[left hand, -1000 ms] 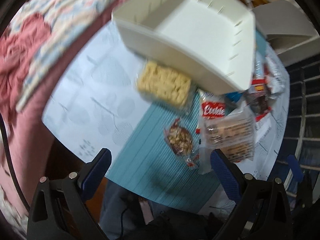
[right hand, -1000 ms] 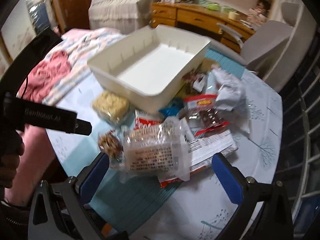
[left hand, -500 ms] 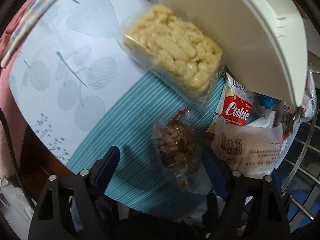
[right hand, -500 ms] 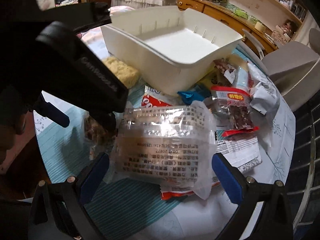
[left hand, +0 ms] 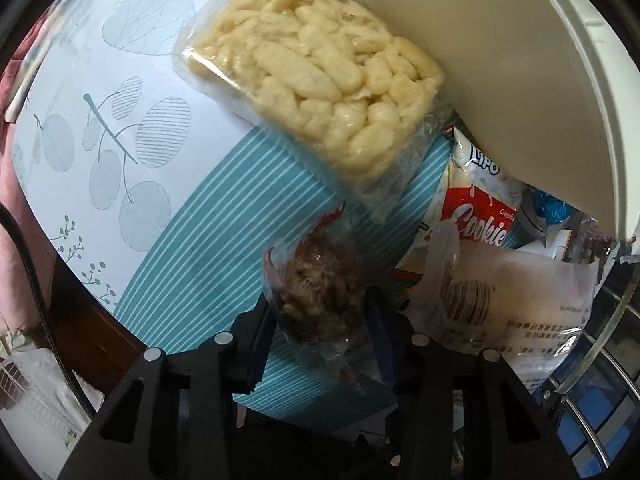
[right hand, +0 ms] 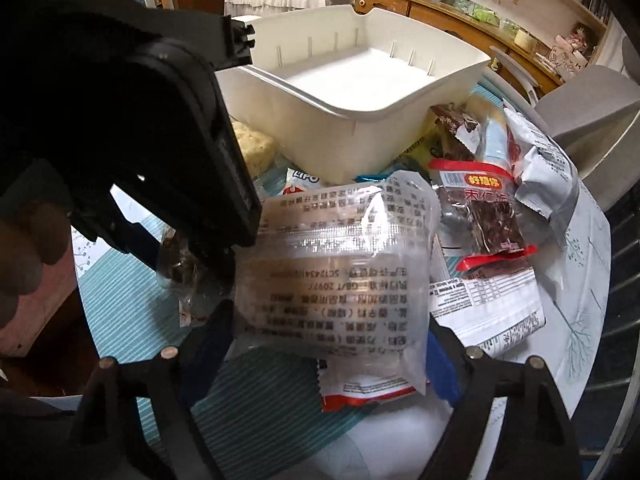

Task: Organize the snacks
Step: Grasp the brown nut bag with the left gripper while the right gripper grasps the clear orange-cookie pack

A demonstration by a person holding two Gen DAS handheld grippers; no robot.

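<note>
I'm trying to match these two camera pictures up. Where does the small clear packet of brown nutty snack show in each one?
Left wrist view: the nut packet sits at bottom centre, between the left gripper fingers, whose jaws have just been closing.
Right wrist view: the packet is at middle left, mostly hidden under the black left gripper.
Shared landmark: the white bin.

Clear nut pack (left hand: 318,304) lies flat on the near teal mat; puffed-rice pack (left hand: 316,80) far of it, against the empty white bin (right hand: 360,92). Printed clear pack (right hand: 340,280) lies right, over other wrappers.
</note>
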